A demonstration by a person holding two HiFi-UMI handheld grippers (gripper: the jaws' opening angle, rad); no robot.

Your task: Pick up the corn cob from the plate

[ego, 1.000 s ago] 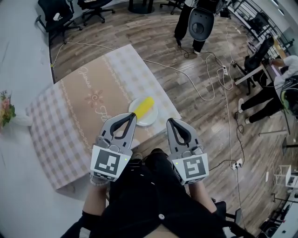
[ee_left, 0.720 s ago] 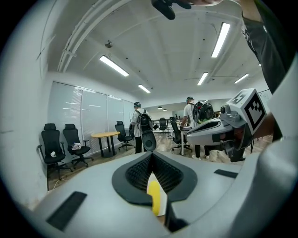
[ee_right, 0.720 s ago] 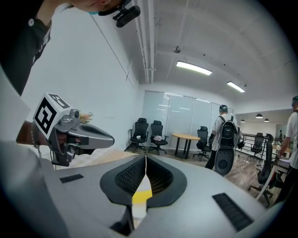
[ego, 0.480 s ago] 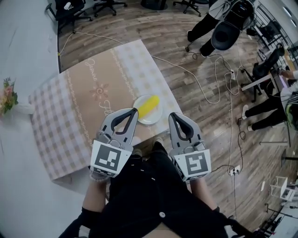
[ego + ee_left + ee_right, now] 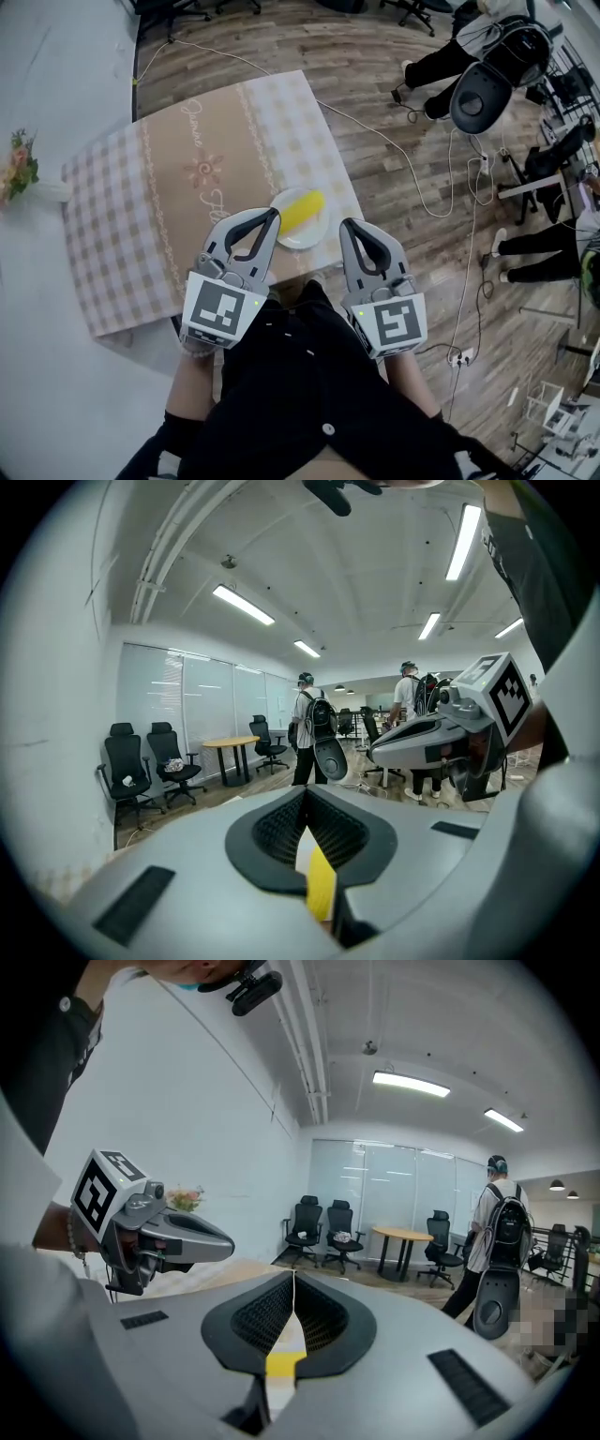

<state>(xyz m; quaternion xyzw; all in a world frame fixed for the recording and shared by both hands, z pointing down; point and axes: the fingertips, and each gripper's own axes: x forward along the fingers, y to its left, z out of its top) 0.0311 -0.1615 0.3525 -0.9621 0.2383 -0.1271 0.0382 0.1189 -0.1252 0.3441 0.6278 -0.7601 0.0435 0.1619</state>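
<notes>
One cob (image 5: 302,212) on one plate (image 5: 306,240), at 1 o'clock from the left gripper (image 5: 271,217) and 11 o'clock from the right gripper (image 5: 348,226); both grippers closed, empty.

Bright, even light from ceiling strip lights (image 5: 242,605); strong fisheye warping at edges.

Lower centre, the person is wearing black clothing (image 5: 309,403); the grey, black-padded left gripper (image 5: 272,215) and right gripper (image 5: 345,225) are bearing black-and-white marker cubes (image 5: 219,312).
</notes>
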